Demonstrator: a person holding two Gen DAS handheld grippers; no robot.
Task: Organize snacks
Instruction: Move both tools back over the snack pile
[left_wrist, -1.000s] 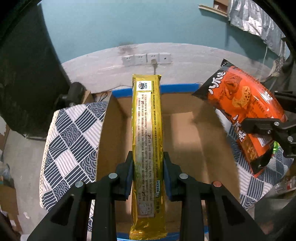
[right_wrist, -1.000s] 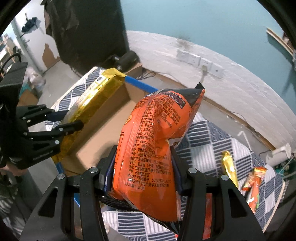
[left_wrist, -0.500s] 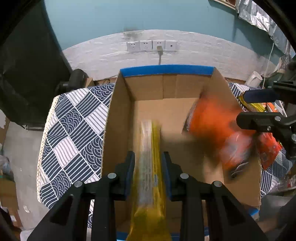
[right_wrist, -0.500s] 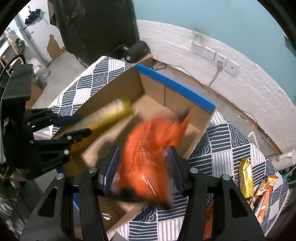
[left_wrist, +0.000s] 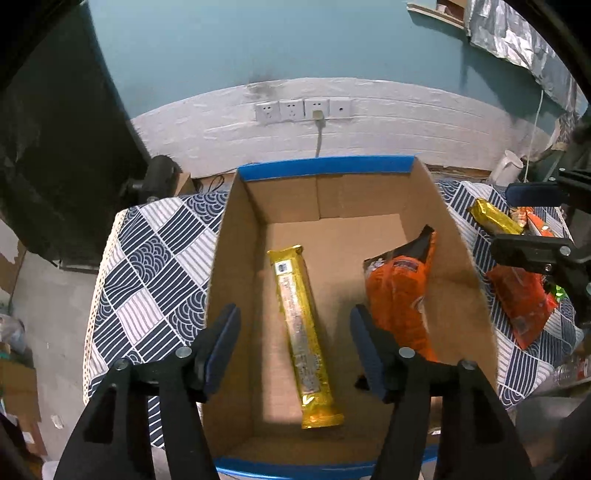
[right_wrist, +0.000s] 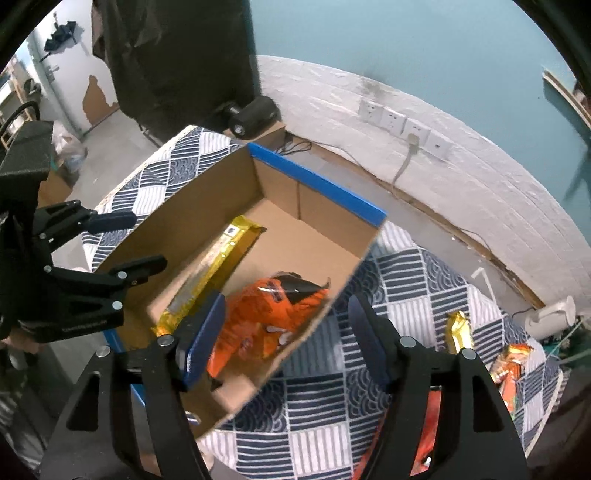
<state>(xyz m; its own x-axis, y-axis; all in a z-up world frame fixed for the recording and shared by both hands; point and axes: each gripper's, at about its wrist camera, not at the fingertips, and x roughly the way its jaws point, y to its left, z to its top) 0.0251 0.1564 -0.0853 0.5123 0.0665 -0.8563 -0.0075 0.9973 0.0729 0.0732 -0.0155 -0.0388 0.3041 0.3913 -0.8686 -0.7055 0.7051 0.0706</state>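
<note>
Patterned tablecloth (left_wrist: 155, 266), cardboard box (left_wrist: 236, 236), long gold packet (left_wrist: 301, 332), crumpled orange bag (left_wrist: 400, 295)

A makeshift room in a home or storage space, set up for recording.
A teal-painted wall (left_wrist: 258, 40) with a white-painted brick base (left_wrist: 388, 118) carries a row of white wall sockets (left_wrist: 303, 109). A table under a navy-and-white patterned cloth (left_wrist: 155, 266) stands on a bare grey concrete floor (left_wrist: 48, 314); crumpled silver foil sheeting (left_wrist: 517, 37) hangs nearby.
</note>
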